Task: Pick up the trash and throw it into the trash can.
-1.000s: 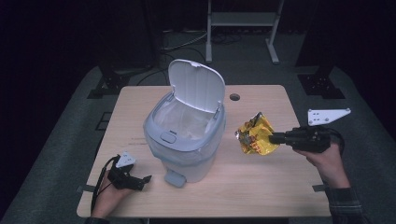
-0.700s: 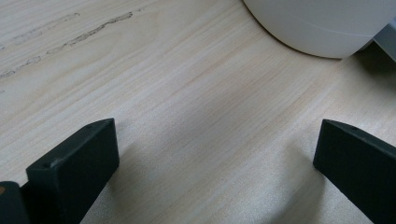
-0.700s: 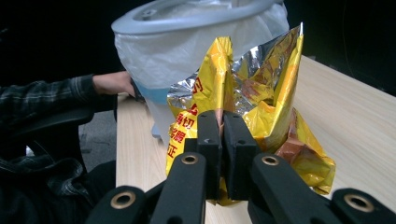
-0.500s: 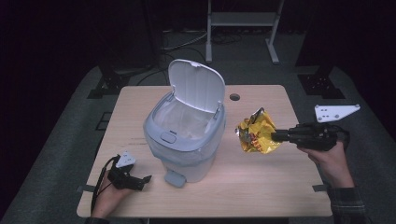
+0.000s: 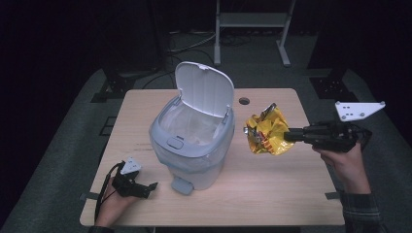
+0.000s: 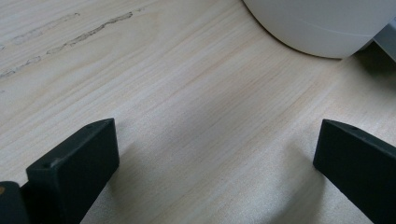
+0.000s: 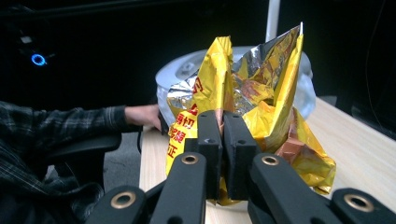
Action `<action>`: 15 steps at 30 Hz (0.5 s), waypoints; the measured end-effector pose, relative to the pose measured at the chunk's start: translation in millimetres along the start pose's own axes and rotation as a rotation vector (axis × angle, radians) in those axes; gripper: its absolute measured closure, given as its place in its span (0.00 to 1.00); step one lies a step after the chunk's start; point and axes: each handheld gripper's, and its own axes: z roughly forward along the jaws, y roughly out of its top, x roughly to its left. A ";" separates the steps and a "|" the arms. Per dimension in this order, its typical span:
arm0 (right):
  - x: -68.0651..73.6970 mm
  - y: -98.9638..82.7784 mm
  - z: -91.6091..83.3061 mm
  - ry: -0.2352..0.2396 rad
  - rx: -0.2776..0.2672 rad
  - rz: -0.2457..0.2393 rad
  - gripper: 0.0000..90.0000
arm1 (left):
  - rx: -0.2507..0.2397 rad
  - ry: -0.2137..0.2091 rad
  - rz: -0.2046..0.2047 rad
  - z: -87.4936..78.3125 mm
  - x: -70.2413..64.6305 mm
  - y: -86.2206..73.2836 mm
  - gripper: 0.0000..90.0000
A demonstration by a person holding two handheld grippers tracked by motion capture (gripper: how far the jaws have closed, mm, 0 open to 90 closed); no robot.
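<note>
Both jaws of the right gripper (image 5: 290,135) pinch the crumpled yellow packet (image 5: 266,130); left gripper (image 5: 151,186) gapes empty.

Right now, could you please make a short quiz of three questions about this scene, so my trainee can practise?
1. True or false: the lid of the bin stands open.
2. What do the right tongs hold? A) a white cup B) a crumpled yellow snack bag C) a sponge
3. Fill in: the left tongs rest low on the table with the jaws ____ and nothing between them.

Key
1. True: the lid is tipped up behind the opening.
2. B: the jaws pinch the bag's edge, and the bag is beside the bin, not in it.
3. Open: the left gripper view shows bare wood between them.
</note>
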 end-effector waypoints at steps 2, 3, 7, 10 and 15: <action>1.3 4.3 0.8 0.006 -0.009 -0.011 0.96 | -0.002 0.001 0.001 0.1 0.1 0.0 0.00; 2.1 7.4 1.8 0.014 -0.020 -0.018 0.96 | -0.002 0.001 0.001 0.1 0.0 0.0 0.00; 3.1 12.0 3.8 0.031 -0.039 -0.028 0.96 | -0.002 0.001 0.000 0.1 0.0 0.0 0.00; 3.6 17.2 8.1 0.047 -0.048 -0.035 0.96 | -0.002 0.000 0.000 0.1 0.0 -0.1 0.00; 4.2 24.9 16.8 0.079 -0.067 -0.047 0.96 | -0.002 0.000 0.000 0.1 0.0 0.0 0.00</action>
